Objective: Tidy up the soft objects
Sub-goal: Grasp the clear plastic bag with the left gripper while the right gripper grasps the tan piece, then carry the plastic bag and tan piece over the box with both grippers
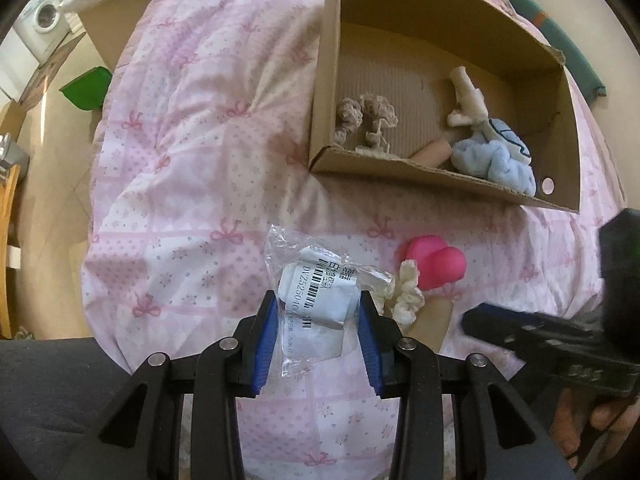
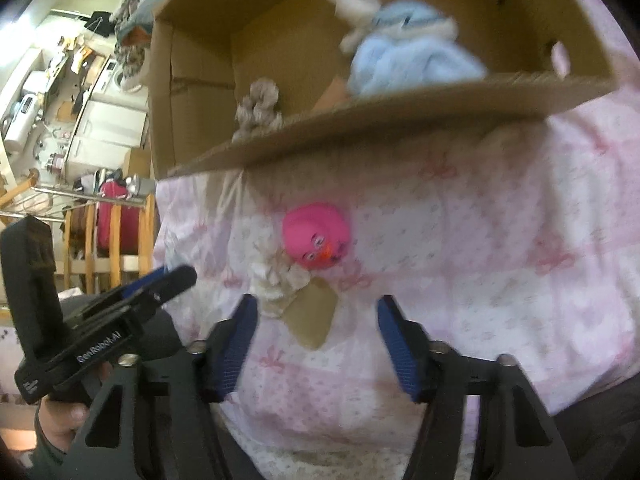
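Note:
My left gripper (image 1: 316, 312) is shut on a clear plastic packet (image 1: 316, 300) holding a white soft item with a barcode label, above the pink bedspread (image 1: 192, 168). A pink toy duck (image 1: 434, 262) (image 2: 318, 240), a cream frilly scrunchie (image 1: 406, 292) (image 2: 278, 280) and a tan cloth piece (image 1: 432, 322) (image 2: 316, 316) lie just right of it. My right gripper (image 2: 316, 332) is open and empty, just short of the tan cloth; it shows at the right edge of the left wrist view (image 1: 468, 320). The cardboard box (image 1: 400, 168) (image 2: 360, 116) beyond holds a beige scrunchie (image 1: 368, 120) (image 2: 260, 108), a light blue plush (image 1: 496, 156) (image 2: 404, 56) and a cream plush (image 1: 466, 100).
The bed edge drops to a tiled floor on the left, with a green dustpan (image 1: 88, 88) and a washing machine (image 1: 44, 24) beyond. A wooden rack (image 2: 112, 240) stands left of the bed. A teal cushion (image 1: 560, 32) lies behind the box.

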`<state>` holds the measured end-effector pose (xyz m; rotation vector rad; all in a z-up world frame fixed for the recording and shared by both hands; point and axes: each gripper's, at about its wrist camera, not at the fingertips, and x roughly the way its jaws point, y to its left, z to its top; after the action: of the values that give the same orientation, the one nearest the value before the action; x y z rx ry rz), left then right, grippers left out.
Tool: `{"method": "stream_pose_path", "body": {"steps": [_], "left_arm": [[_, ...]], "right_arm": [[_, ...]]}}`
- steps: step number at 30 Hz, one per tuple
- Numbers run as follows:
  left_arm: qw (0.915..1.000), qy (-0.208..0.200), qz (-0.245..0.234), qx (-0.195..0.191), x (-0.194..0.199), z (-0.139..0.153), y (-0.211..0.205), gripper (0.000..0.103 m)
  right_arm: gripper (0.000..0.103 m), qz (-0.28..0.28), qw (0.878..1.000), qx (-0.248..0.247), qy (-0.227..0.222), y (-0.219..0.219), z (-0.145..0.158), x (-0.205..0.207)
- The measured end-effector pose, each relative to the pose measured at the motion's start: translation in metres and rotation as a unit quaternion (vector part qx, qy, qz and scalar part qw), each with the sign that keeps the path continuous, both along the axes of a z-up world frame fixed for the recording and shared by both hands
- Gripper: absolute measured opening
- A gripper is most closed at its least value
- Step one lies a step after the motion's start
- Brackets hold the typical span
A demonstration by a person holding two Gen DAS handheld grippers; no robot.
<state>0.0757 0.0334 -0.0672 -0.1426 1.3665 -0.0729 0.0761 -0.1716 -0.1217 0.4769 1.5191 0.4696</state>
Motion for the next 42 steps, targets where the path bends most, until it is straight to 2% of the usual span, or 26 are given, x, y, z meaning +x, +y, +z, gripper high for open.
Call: {"method": "stream_pose_path", "body": {"steps": [6,9,10,12,13,19,27,42], "left_arm": [[1.0000,-0.004,0.000,0.000,-0.003,0.004,0.003,0.035],[1.0000,-0.004,0.000,0.001,-0.002,0.002,0.001,0.034],[1.0000,-0.004,0.000,0.000,-0.002,0.001,0.001,0.035],[1.0000,-0.003,0.000,-0.001,-0.001,0.000,0.000,0.035],[1.0000,-0.004,0.000,-0.002,0.000,0.000,0.000,0.034],[0.9999,-0.013,0.002,0.001,-0.002,0.003,0.002,0.034],[0.9996,-0.028,-0.001,0.011,-0.005,0.008,-0.003,0.034],[0.9980,-0.047,-0.002,0.042,-0.007,0.011,-0.007,0.034]], "right_arm": [[0.046,0.014,0.999,-0.014,0.042,0.020,-0.028,0.003],[0.040,0.030,0.999,-0.029,0.035,0.027,-0.033,0.004],[0.035,0.036,0.998,-0.029,0.031,0.030,-0.033,0.004],[0.016,0.054,0.997,-0.040,0.026,0.033,-0.035,0.005],[0.010,0.055,0.997,-0.044,0.021,0.033,-0.034,0.005],[0.008,0.045,0.999,-0.023,-0.002,0.021,-0.017,-0.002],[0.008,0.036,0.998,-0.012,-0.059,0.008,0.019,-0.011],[0.008,0.016,0.995,-0.006,-0.101,-0.010,0.033,-0.013]]}}
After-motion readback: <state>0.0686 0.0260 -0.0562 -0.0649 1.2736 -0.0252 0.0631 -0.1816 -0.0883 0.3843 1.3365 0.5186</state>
